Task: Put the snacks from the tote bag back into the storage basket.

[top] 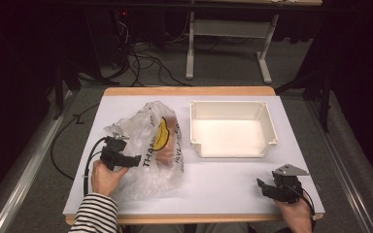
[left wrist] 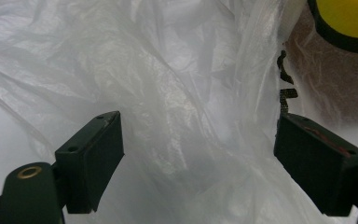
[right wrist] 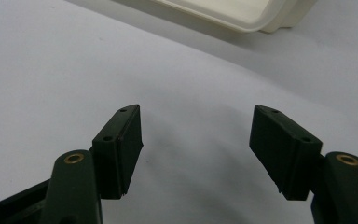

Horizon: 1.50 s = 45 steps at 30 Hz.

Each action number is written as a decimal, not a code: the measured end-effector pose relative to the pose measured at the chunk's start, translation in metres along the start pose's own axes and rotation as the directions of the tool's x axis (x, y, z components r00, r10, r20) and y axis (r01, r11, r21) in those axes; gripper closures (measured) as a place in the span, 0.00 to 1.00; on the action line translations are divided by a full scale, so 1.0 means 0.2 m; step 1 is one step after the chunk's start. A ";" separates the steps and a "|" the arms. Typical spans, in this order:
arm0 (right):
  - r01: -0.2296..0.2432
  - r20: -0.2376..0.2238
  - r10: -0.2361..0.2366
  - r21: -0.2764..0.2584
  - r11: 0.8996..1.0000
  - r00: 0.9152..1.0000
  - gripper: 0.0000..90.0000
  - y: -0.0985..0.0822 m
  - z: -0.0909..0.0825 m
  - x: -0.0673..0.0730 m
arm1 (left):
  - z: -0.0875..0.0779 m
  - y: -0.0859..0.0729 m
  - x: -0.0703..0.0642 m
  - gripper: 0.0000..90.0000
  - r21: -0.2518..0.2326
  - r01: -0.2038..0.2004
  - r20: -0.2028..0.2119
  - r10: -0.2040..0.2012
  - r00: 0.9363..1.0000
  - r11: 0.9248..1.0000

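High view: the left gripper (top: pixel 135 159) sits at the near-left side of a crumpled plastic bag (top: pixel 150 145) lying on the left half of the white surface (top: pixel 223 179), jaws spread with film bunched between them but not pinched, probably lining up for a grasp. Something brownish shows inside the bag. The right gripper (top: pixel 261 187) rests near the surface's near-right corner, jaws apart and empty. The white bin (top: pixel 232 127) stands toward the far-right, likely the destination.

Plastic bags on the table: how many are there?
1. The plastic bag lies crumpled on the left half of the table, beside the white tray, with the left gripper at its near-left edge. Its contents are mostly hidden.
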State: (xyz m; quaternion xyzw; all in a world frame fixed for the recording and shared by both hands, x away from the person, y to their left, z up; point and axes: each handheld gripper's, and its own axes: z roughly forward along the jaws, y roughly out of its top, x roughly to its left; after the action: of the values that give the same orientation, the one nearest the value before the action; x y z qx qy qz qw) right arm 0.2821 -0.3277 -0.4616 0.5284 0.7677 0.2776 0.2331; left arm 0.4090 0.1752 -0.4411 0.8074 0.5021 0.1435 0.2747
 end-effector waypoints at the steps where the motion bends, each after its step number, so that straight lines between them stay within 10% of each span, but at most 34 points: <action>1: 0.000 0.000 0.000 -0.001 1.000 1.000 0.39 0.00 0.00 0.00 | 0.00 0.00 -0.01 0.18 -0.004 -0.003 0.009 0.003 1.000 1.000; 6: 0.000 -0.001 0.000 -0.001 1.000 1.000 0.39 0.00 0.00 0.00 | 0.01 0.00 -0.05 0.18 -0.006 -0.033 0.019 0.033 0.999 0.999; 9: 0.009 0.001 -0.009 -0.001 1.000 1.000 0.39 0.00 0.00 0.00 | 0.03 0.01 -0.04 0.19 0.035 -0.041 -0.049 0.043 0.998 0.999; 14: 0.000 0.000 0.000 0.001 1.000 1.000 0.39 0.00 0.00 0.00 | 0.06 0.00 0.00 0.20 0.059 0.003 -0.115 0.004 0.993 0.998; 22: 0.000 -0.003 0.000 0.003 1.000 1.000 0.39 0.00 0.00 0.00 | 0.10 -0.04 0.06 0.26 0.106 0.088 -0.076 -0.080 0.994 0.991; 37: 0.018 -0.018 -0.018 0.016 1.000 1.000 0.39 0.00 0.01 0.01 | 0.03 -0.08 0.03 0.84 0.115 -0.022 -0.023 0.025 0.999 0.993; 45: 0.029 -0.018 -0.029 0.021 0.999 0.999 0.39 0.00 0.01 0.02 | 0.01 -0.09 -0.03 0.96 0.124 -0.091 0.030 0.088 0.996 0.988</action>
State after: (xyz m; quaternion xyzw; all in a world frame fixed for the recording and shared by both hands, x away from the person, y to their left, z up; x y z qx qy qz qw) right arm 0.2827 -0.3242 -0.4637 0.5172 0.7801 0.2708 0.2249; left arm 0.3930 0.1760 -0.4530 0.8464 0.4700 0.1141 0.2231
